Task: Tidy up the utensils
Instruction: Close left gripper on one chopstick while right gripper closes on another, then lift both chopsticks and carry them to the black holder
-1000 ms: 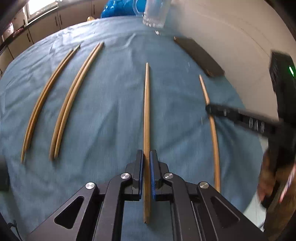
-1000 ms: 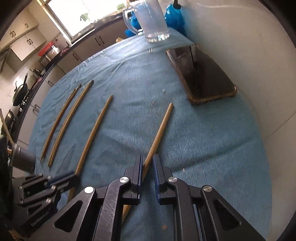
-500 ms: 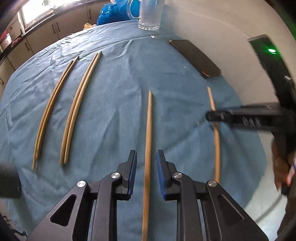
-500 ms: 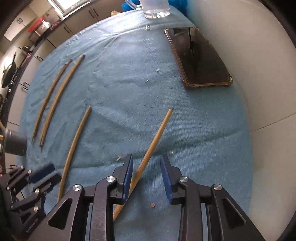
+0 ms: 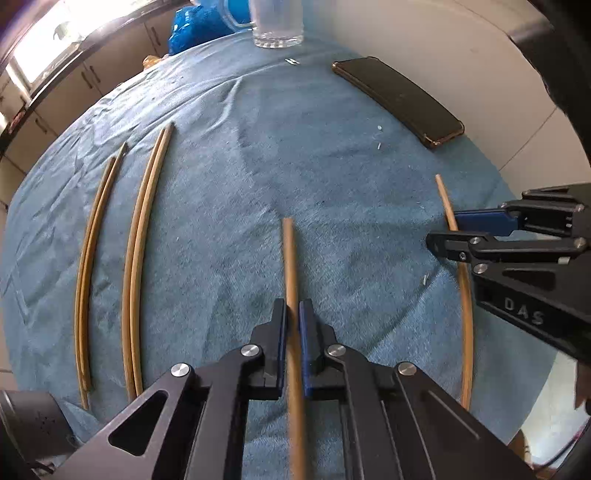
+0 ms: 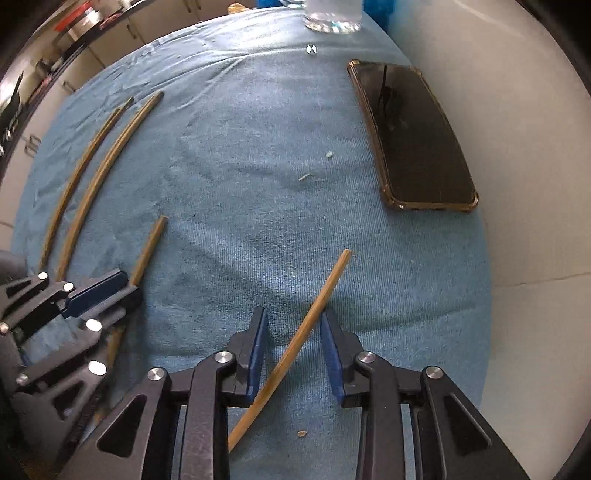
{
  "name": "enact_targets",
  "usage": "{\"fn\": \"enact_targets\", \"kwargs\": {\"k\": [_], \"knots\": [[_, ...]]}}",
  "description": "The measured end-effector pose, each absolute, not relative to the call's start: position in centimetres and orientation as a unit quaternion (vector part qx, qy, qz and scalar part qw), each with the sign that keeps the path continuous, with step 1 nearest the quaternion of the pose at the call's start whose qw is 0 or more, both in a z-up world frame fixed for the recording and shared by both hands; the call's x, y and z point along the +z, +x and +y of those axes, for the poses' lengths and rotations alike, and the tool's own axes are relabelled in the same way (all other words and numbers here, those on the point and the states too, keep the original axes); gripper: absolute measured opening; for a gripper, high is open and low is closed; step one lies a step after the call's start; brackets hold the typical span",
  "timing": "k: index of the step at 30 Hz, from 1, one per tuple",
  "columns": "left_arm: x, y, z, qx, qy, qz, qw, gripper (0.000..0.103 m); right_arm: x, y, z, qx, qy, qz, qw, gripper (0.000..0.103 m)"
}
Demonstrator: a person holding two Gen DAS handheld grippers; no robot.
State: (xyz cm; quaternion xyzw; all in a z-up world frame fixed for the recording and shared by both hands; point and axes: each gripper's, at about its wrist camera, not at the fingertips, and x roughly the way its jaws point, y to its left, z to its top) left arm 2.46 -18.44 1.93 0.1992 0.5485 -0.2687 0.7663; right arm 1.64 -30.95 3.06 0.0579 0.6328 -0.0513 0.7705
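Note:
Wooden chopsticks lie on a blue cloth (image 5: 314,173). My left gripper (image 5: 292,317) is shut on one chopstick (image 5: 290,266) that points away from me. My right gripper (image 6: 293,326) is open, its jaws on either side of a second chopstick (image 6: 314,306) that lies slanted on the cloth; this chopstick also shows in the left wrist view (image 5: 460,277). Two pairs of chopsticks (image 5: 140,251) lie side by side at the left, seen also in the right wrist view (image 6: 96,177).
A dark phone (image 6: 410,136) lies at the right of the cloth near a white wall. A glass mug (image 5: 277,22) stands at the far edge, with a blue bag (image 5: 199,26) behind it. Kitchen cabinets are at the far left.
My left gripper opened, slid back along its chopstick and has shut on it again. My right gripper opened, let go of its chopstick and drew back a little.

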Motion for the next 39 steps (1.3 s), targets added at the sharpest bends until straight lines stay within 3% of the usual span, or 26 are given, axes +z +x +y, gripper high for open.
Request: {"fn": "enact_targets", "kwargs": {"k": [1,4,15,27,39], "knots": [[2.0,2.3,-18.1,-0.263,0.196,0.542,0.774,0.006,3.1,1.7,-30.4,-0.051,0.051,0.629,0.774,0.018],[3.3,1.4,-16.2,-0.270,0.163,0.515,0.797,0.006,3.2,1.2,-30.0,-0.044,0.061,0.619,0.781,0.007],[10.2,-3.0,-8.5,-0.261,0.069,0.413,0.870,0.006,7.4,-4.2,-28.9,0.018,0.150,0.491,0.858,0.007],[16.4,-8.9,-2.2,-0.236,0.004,0.296,0.925,0.006,16.5,-10.1,-24.9,0.046,0.114,0.312,0.942,0.007],[23.3,-11.5,7.3,-0.186,-0.052,0.212,0.958,0.006,20.8,-9.3,-18.3,0.096,0.090,0.229,0.964,0.007]]}}
